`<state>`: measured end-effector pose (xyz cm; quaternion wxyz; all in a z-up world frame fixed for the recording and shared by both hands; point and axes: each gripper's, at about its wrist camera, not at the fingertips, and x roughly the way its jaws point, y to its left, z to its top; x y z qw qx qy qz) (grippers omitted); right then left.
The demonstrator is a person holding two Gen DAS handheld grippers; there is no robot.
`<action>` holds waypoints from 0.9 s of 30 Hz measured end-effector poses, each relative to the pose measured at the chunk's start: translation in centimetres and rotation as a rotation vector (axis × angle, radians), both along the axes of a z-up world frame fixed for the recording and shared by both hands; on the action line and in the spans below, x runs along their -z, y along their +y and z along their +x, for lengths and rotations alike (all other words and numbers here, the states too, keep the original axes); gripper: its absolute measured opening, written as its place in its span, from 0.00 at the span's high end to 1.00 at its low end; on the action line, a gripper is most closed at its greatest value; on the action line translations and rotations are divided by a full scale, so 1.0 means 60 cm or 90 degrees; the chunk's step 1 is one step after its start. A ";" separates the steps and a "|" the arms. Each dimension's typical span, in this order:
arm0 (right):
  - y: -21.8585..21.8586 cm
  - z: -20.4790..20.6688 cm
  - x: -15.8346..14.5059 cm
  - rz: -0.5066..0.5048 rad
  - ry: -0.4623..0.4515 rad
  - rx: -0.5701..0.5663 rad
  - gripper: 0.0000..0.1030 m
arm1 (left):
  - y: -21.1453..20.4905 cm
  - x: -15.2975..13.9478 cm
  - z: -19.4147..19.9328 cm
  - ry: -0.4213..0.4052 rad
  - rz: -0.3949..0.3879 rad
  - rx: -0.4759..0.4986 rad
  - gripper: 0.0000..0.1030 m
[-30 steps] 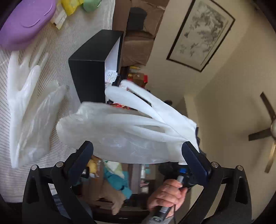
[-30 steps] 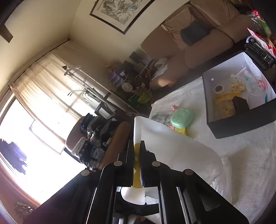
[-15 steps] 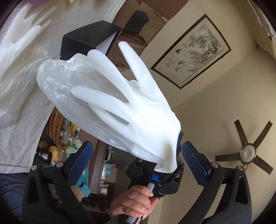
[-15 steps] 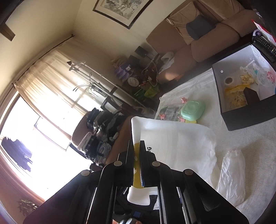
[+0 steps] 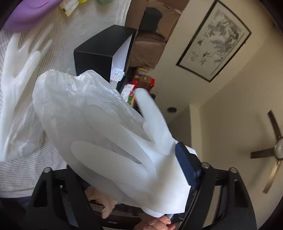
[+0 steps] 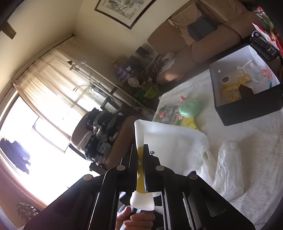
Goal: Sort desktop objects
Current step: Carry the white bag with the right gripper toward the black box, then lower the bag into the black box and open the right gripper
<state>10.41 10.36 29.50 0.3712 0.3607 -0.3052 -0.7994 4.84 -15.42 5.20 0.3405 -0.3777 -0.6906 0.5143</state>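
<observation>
The right gripper has its jaws clamped on the white rubber glove, held aloft above the table near the black box. The left gripper's jaws are hidden. The limp, crinkly clear plastic bag could snag or slip.

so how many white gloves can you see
2: one glove held up in the right tongs, the other glove lying flat on the striped cloth. More may be hidden.

White glove; black box; striped white cloth; purple case.
</observation>
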 end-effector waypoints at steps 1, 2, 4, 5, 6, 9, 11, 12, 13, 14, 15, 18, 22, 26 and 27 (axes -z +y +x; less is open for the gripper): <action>0.010 -0.003 0.005 0.002 -0.003 0.008 0.96 | 0.002 -0.011 -0.011 0.012 -0.035 0.009 0.52; 0.019 -0.005 0.009 0.005 -0.005 0.015 0.96 | 0.005 -0.023 -0.021 0.024 -0.064 0.019 0.58; 0.041 -0.012 0.019 0.006 -0.009 0.031 0.96 | 0.011 -0.048 -0.039 0.040 -0.119 0.033 0.60; 0.051 -0.016 0.023 0.004 -0.011 0.038 0.96 | 0.015 -0.059 -0.050 0.051 -0.141 0.039 0.60; 0.062 -0.021 0.027 0.002 -0.012 0.045 0.96 | 0.022 -0.071 -0.062 0.060 -0.162 0.048 0.60; 0.090 -0.045 0.034 0.005 -0.010 0.062 0.96 | 0.048 -0.105 -0.108 0.077 -0.215 0.072 0.60; 0.106 -0.073 0.032 0.012 -0.008 0.073 0.96 | 0.063 -0.136 -0.142 0.096 -0.254 0.074 0.60; 0.114 -0.091 0.028 0.018 -0.005 0.079 0.96 | 0.072 -0.153 -0.161 0.109 -0.272 0.071 0.60; 0.121 -0.113 0.023 0.027 -0.002 0.084 0.96 | 0.082 -0.172 -0.185 0.124 -0.294 0.070 0.60; 0.129 -0.137 0.017 0.035 0.003 0.091 0.96 | 0.093 -0.192 -0.208 0.140 -0.317 0.068 0.60; 0.137 -0.164 0.009 0.046 0.008 0.097 0.96 | 0.102 -0.209 -0.227 0.155 -0.337 0.065 0.60; 0.164 -0.260 -0.010 0.086 0.025 0.126 0.96 | 0.135 -0.256 -0.295 0.196 -0.396 0.050 0.60; 0.201 -0.399 -0.007 0.133 0.030 0.168 0.96 | 0.180 -0.274 -0.393 0.222 -0.441 0.023 0.60; 0.220 -0.524 0.025 0.174 0.021 0.192 0.96 | 0.233 -0.259 -0.475 0.239 -0.479 0.006 0.60; 0.223 -0.556 0.037 0.187 0.018 0.196 0.96 | 0.248 -0.251 -0.493 0.242 -0.488 0.001 0.60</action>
